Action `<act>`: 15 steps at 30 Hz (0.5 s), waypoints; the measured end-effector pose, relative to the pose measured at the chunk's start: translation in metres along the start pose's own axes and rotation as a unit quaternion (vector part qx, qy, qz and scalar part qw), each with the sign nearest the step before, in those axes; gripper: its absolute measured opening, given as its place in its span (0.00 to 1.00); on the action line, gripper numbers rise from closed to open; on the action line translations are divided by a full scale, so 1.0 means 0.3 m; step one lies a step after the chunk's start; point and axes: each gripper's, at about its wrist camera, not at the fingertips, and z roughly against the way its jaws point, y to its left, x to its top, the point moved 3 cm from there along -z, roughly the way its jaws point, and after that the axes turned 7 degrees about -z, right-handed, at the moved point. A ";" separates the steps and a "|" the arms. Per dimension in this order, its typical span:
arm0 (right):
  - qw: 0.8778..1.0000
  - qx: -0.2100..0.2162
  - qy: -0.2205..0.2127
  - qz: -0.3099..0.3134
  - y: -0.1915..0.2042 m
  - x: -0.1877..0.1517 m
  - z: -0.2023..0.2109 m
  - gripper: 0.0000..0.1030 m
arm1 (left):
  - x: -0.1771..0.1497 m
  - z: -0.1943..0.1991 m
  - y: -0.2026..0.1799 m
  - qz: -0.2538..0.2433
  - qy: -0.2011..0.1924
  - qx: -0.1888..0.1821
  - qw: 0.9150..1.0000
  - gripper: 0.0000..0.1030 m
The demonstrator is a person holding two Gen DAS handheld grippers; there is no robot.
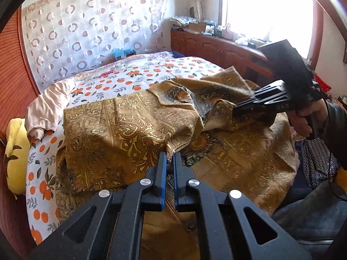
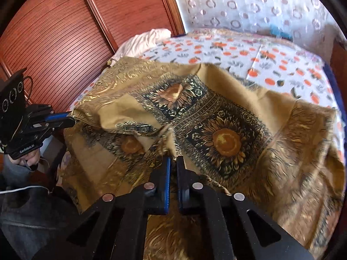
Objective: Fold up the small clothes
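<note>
A golden-brown patterned cloth [image 1: 130, 125] with dark sunflower squares [image 2: 225, 138] lies spread on the bed, partly lifted and draped. My left gripper [image 1: 170, 155] is shut on a corner of the cloth; it also shows at the left of the right wrist view [image 2: 72, 118], pinching the cloth's edge. My right gripper [image 2: 173, 158] is shut on another edge of the cloth and lifts it; it shows at the right of the left wrist view [image 1: 235, 110], its tips buried in folds.
The bed has a white sheet with orange fruit print [image 1: 121, 80]. A pink garment [image 1: 52, 106] and a yellow pillow [image 1: 16, 151] lie at its left edge. A wooden louvred wardrobe [image 2: 54, 32], a lace curtain [image 1: 91, 26] and a wooden cabinet [image 1: 212, 47] surround it.
</note>
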 end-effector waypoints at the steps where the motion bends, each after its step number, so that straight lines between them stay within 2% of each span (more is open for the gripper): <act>1: 1.000 -0.003 -0.008 0.002 0.012 -0.008 0.032 0.03 | -0.003 0.014 -0.004 0.003 -0.001 -0.004 1.000 0.06; 9: 0.999 -0.016 -0.038 0.010 0.075 -0.118 0.234 0.02 | -0.048 0.115 -0.063 0.002 0.006 -0.013 1.000 0.06; 15: 0.999 -0.015 -0.032 0.005 0.090 -0.192 0.258 0.02 | -0.057 0.149 -0.067 0.019 0.002 -0.012 1.000 0.06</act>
